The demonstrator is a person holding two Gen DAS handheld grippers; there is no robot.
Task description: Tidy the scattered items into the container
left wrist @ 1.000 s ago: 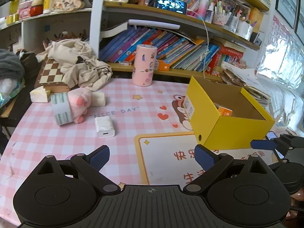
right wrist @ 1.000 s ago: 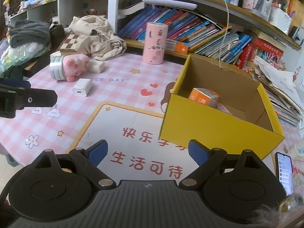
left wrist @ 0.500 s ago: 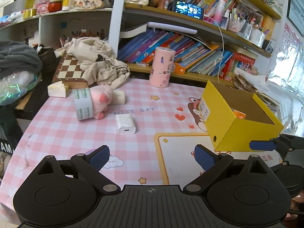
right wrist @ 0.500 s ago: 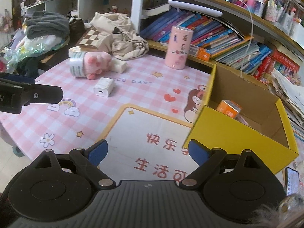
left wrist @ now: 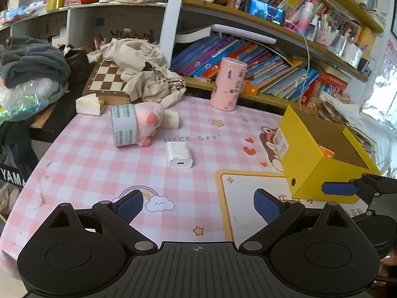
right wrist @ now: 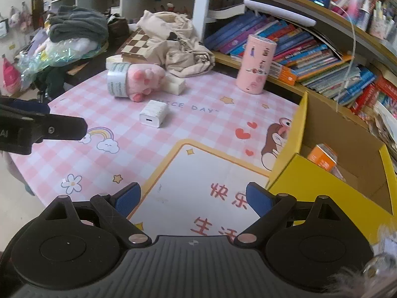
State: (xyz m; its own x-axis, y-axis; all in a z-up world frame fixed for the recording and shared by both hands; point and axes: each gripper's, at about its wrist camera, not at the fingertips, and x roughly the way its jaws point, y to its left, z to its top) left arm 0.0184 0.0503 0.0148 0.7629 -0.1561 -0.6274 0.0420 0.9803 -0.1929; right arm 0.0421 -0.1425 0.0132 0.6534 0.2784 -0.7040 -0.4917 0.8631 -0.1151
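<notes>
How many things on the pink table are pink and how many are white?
Pink: 2, the fluffy pink paw plush and the tall pink cylinder tin.
White: 3, the white charger block, white tape roll and small white box.
Total: 5

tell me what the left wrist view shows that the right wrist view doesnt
Only the left wrist view shows the white label on the yellow box's outer end and the small round hole in its side. Only the right wrist view shows further into the box, with more of the orange carton and the flower print on the mat. Both show the white charger, pink plush paw, tape roll and pink canister.
</notes>
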